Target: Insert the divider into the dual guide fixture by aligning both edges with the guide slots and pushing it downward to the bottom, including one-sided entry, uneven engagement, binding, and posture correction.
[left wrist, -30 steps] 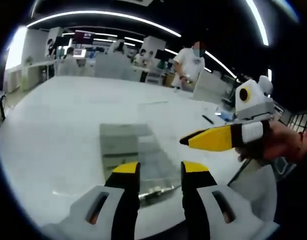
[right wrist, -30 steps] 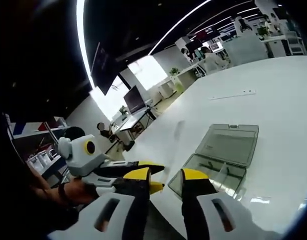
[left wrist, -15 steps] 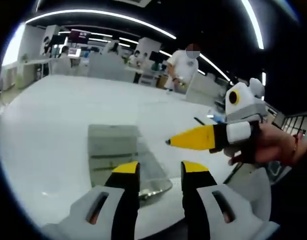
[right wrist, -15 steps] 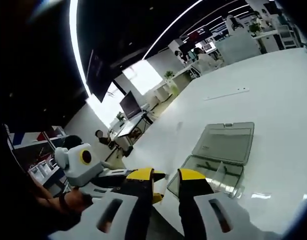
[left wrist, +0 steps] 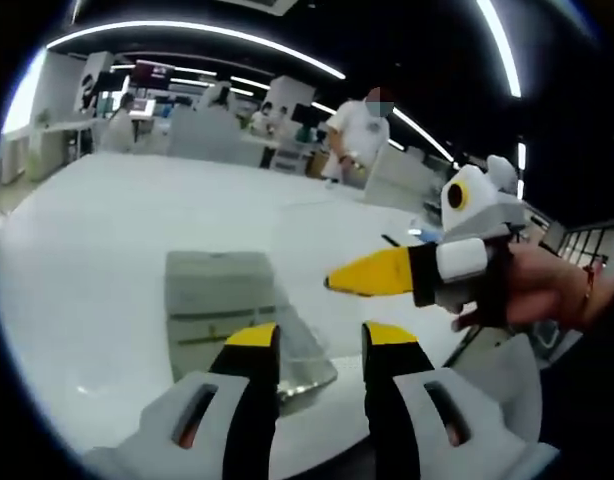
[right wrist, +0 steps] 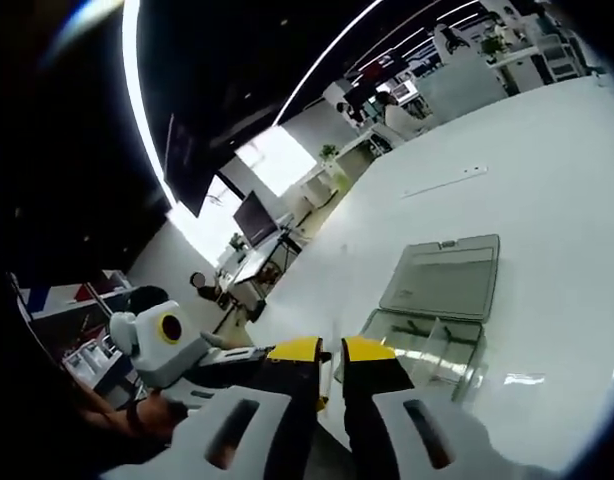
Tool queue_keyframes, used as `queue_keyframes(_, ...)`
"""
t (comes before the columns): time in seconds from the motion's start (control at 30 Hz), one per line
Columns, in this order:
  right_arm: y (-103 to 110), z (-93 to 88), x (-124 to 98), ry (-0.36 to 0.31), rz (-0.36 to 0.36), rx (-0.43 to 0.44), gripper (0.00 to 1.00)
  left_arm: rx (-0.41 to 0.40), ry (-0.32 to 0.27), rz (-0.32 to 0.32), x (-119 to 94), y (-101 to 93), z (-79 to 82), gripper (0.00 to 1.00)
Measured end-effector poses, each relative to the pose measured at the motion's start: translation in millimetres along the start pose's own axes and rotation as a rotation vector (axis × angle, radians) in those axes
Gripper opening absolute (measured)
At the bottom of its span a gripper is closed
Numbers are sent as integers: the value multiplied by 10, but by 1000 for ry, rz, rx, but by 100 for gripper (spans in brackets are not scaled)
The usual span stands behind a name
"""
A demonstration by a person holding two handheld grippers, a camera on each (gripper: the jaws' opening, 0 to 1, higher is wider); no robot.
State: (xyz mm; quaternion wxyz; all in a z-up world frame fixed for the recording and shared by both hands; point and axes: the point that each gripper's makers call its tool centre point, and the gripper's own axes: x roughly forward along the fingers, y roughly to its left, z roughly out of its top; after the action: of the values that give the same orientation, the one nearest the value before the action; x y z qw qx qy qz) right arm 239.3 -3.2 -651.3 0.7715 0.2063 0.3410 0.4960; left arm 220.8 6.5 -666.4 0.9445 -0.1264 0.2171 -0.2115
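A clear plastic box (left wrist: 232, 310) lies open on the white table (left wrist: 97, 250), its lid (right wrist: 442, 280) flat behind the compartmented base (right wrist: 427, 352). My left gripper (left wrist: 319, 338) hovers over the base's near edge, open, with nothing between the jaws. A hand holds my right gripper (left wrist: 332, 281) in from the right, above the box. In its own view, my right gripper (right wrist: 333, 350) has its jaws nearly together. A faint clear divider (left wrist: 305, 235) stands up from the jaws, hard to make out. The left gripper's white body (right wrist: 172, 350) sits at lower left.
A person in a white shirt (left wrist: 355, 135) stands at the table's far side. A thin pale strip (right wrist: 442, 182) and a small dark object (left wrist: 392, 241) lie on the table. Desks and a monitor (right wrist: 249, 215) are behind.
My right gripper's jaws have closed in from a wide gap to a narrow one. Seen from the left gripper, the right gripper has drifted left over the box. Both cameras shifted slightly.
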Motion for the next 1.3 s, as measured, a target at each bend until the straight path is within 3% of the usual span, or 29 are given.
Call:
queue_keyframes(0.53, -18, 27, -7, -22, -29, 91, 1, -12, -12, 1, 9, -12, 17, 31)
queue_keyframes(0.83, 48, 51, 21, -27, -53, 27, 0, -34, -34, 3, -24, 2, 45, 31)
queue_keyframes(1.07, 15, 34, 25, -4, -67, 115, 0, -34, -31, 0, -35, 8, 33, 31)
queue_keyframes(1.3, 47, 44, 11, 3, -81, 102, 0, -24, -33, -13, -50, -3, 53, 31)
